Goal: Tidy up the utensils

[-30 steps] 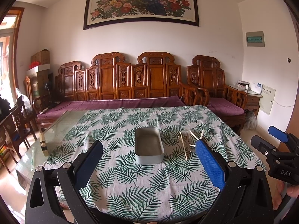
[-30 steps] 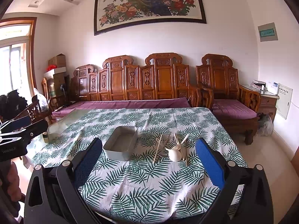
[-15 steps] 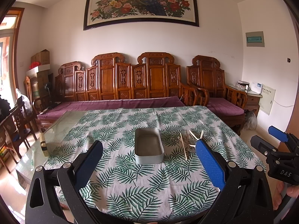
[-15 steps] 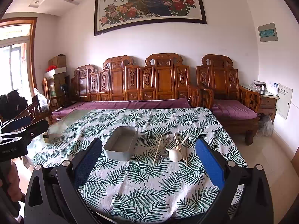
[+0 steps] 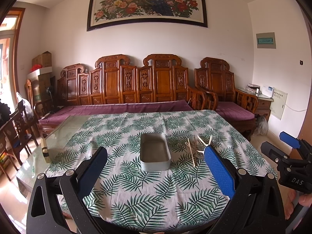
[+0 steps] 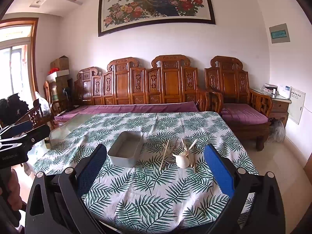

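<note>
A grey rectangular tin [image 5: 155, 152] sits empty on the leaf-print tablecloth [image 5: 136, 185]; it also shows in the right wrist view [image 6: 125, 149]. To its right lies a pile of pale utensils [image 6: 181, 153]: chopsticks, a fork and a white spoon, partly hidden behind my left finger in the left wrist view [image 5: 195, 148]. My left gripper [image 5: 154, 167] is open and empty, held back from the tin. My right gripper [image 6: 155, 166] is open and empty, short of the pile.
A bare glass strip of the table [image 5: 58, 136] holds a small wooden block [image 5: 44, 149] at the left. A carved wooden sofa [image 5: 136, 89] stands behind the table. Dark wooden chairs [image 5: 13, 130] stand at the left.
</note>
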Action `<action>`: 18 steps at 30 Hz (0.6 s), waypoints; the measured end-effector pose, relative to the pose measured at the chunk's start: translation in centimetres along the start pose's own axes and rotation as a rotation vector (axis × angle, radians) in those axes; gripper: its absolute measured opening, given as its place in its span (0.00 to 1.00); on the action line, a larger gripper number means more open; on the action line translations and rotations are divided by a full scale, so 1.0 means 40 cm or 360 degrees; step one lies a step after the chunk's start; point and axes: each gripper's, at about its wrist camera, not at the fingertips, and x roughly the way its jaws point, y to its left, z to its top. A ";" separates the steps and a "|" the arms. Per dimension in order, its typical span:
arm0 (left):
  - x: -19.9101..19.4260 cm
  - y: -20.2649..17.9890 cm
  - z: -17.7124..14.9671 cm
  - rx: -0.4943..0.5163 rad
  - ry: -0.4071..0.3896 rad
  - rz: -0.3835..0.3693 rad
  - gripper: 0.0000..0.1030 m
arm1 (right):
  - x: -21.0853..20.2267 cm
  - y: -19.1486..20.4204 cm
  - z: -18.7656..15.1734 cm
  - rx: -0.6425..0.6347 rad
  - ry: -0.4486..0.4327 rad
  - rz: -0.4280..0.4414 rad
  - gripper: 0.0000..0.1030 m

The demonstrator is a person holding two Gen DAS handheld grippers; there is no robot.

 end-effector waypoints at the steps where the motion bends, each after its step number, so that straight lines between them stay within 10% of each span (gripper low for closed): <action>1: 0.000 0.000 -0.001 0.0000 0.0000 0.0000 0.93 | 0.001 0.000 -0.001 0.0002 0.0000 0.0000 0.98; 18: 0.010 -0.001 -0.006 0.0006 0.0015 0.0002 0.93 | -0.003 0.001 -0.002 -0.0002 0.0004 -0.0001 0.98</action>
